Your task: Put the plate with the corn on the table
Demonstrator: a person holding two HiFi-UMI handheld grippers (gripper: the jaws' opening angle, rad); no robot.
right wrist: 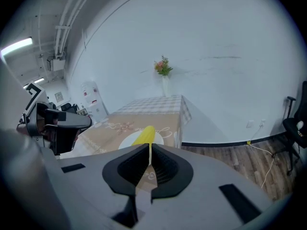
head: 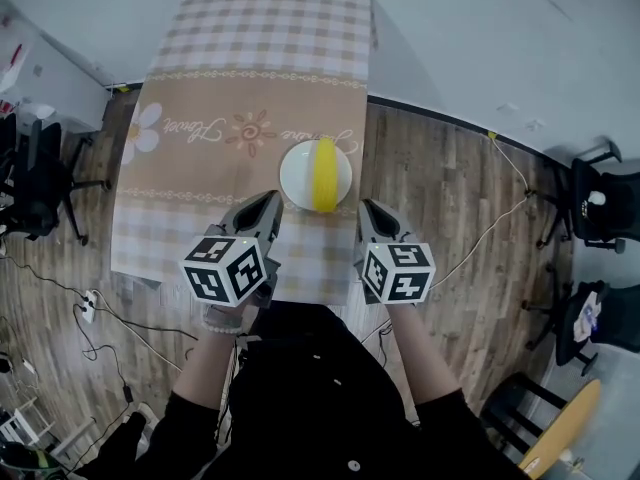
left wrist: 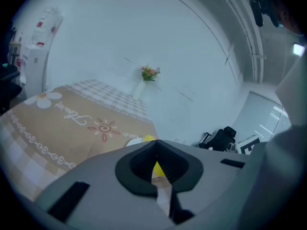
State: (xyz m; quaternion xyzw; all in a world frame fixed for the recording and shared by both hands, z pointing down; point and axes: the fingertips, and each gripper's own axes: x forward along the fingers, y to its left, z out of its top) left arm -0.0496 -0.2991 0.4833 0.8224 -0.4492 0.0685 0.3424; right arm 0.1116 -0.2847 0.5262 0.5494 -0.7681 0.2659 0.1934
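A white plate (head: pixel 298 176) with a yellow corn cob (head: pixel 325 173) lying across it rests on the checked and tan tablecloth (head: pixel 200 168), near the table's front right part. My left gripper (head: pixel 272 201) hovers just short of the plate's near left rim, shut and empty. My right gripper (head: pixel 366 208) is beside the plate's near right rim, over the table's edge, also shut with nothing held. In the left gripper view the corn (left wrist: pixel 148 138) peeks over the closed left gripper (left wrist: pixel 156 145). In the right gripper view the corn (right wrist: pixel 144 134) and plate (right wrist: pixel 125 141) lie straight beyond the right gripper (right wrist: pixel 149 146).
A vase of flowers (right wrist: pixel 164 69) stands at the table's far end against the white wall. Black office chairs stand at the right (head: pixel 598 203) and left (head: pixel 35 178). Cables (head: pixel 500 218) run over the wood floor. A round wooden table (head: pixel 560 430) is at the lower right.
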